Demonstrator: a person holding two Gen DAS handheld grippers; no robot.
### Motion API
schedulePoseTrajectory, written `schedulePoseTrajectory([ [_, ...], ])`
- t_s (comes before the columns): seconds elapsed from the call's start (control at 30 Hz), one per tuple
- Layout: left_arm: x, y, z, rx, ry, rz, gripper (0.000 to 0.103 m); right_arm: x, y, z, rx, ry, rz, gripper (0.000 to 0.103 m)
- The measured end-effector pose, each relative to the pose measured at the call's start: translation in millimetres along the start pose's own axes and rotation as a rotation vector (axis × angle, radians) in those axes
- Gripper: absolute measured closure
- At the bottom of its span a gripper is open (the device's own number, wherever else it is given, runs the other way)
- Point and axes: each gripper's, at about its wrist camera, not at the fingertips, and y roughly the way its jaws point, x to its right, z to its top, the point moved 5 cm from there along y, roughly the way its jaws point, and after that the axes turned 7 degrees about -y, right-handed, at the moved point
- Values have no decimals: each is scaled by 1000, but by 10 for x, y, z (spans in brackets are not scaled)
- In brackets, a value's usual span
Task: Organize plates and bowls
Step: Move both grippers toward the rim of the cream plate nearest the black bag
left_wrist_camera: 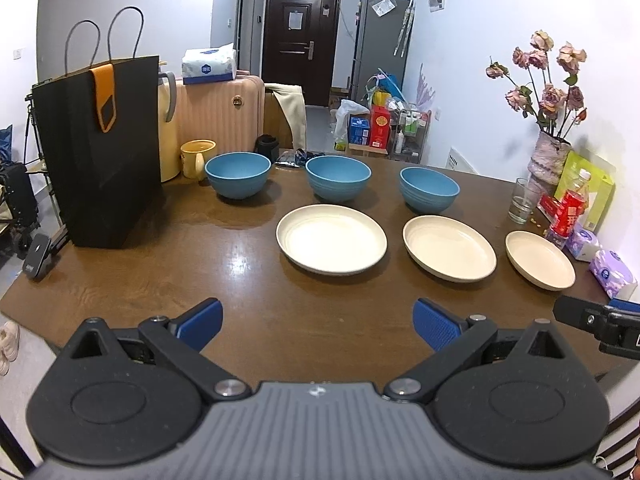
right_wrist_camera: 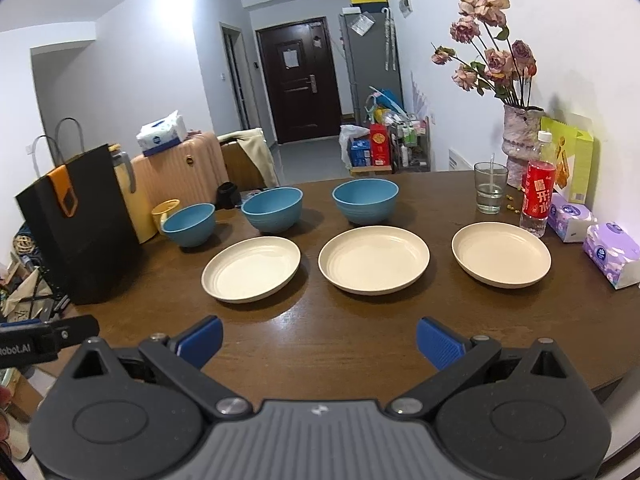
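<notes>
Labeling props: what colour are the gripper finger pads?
Blue, ribbed texture, on black linkages; the pads show best in the right wrist view.

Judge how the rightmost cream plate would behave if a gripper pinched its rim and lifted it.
The rightmost cream plate looks rigid, so it should probably hold its shape. Its raised rim gives the fingers an edge to pinch. Its smooth, faintly glossy surface may slip, and held by one edge it would likely tilt.
</notes>
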Motion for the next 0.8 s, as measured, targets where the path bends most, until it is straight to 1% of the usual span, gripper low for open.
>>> schedulePoseTrajectory([
  [0.13, -113, 304, 264, -14, -3, -13, 0, -80, 295, 177, -18, 1, -24, 0],
  [0.5, -453, 1177, 1012, -46, -3, -25, 0, -334, 1215, 681, -84, 7, -50, 0],
  [0.63, -579, 1497, 1243, -78, 13, -31, 0, -442, 1577, 856, -120, 45, -51, 0],
  [0.8, -698, 1894, 1441, -128, 42, -40, 0, -525, 1964, 962, -169, 95, -52, 0],
])
